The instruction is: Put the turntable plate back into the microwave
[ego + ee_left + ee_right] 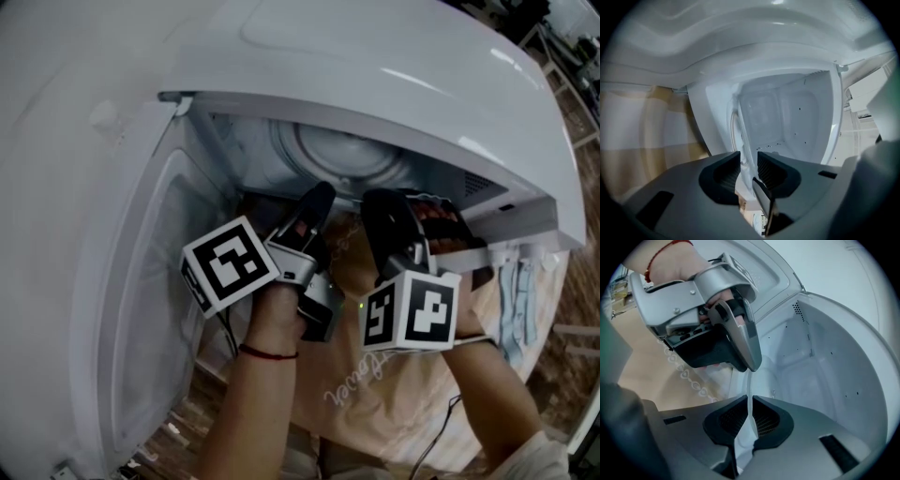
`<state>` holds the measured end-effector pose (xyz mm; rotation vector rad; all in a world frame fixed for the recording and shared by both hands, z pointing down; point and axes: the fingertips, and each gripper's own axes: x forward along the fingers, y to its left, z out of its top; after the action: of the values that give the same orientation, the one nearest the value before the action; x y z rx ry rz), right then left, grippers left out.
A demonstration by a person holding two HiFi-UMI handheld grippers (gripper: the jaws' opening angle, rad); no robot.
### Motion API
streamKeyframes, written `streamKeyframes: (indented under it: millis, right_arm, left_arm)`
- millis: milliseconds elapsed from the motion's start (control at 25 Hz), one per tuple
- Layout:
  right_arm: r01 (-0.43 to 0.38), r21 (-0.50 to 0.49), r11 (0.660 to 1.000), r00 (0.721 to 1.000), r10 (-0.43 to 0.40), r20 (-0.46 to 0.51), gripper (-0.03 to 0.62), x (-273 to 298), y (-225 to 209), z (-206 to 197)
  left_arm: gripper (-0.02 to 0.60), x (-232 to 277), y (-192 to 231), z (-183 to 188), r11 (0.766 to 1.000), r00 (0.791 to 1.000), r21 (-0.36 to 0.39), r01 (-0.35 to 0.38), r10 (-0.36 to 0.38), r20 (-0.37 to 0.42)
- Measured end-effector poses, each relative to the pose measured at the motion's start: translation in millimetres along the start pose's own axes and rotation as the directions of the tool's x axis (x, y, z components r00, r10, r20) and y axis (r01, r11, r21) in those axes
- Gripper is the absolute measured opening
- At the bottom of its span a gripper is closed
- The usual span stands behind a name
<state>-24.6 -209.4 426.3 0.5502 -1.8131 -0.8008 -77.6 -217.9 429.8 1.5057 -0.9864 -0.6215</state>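
At one microwave (375,56), perhaps one plate (749,398)

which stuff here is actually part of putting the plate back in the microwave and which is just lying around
In the job:
turntable plate
microwave
right hand-held gripper, shut on the plate's edge
left hand-held gripper, open

Lying about:
beige cloth
pale blue cloth

The microwave opening (337,155) is crowded by the left tool (317,202) and right tool (386,208); leftward passage is barred by the door (122,281).
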Motion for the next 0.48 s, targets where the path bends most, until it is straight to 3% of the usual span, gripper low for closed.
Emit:
streamKeyframes:
  millis: [200, 480]
  right_arm:
    - [-0.005, -0.008, 1.000, 1.000, 0.005, 0.015, 0.051, -0.6, 0.3, -1.5]
    - [-0.016, -0.024, 1.000, 0.999, 0.017, 0.035, 0.050, -1.7, 0.0, 2.3]
  left_arm:
    - [0.091, 12.3, -3.7, 13.5, 0.999, 0.999, -0.034, 0.010, -0.008, 0.050]
    - [0.055, 15.0, -3.4, 12.6, 0.997, 0.999, -0.083, 0.008, -0.004, 0.053]
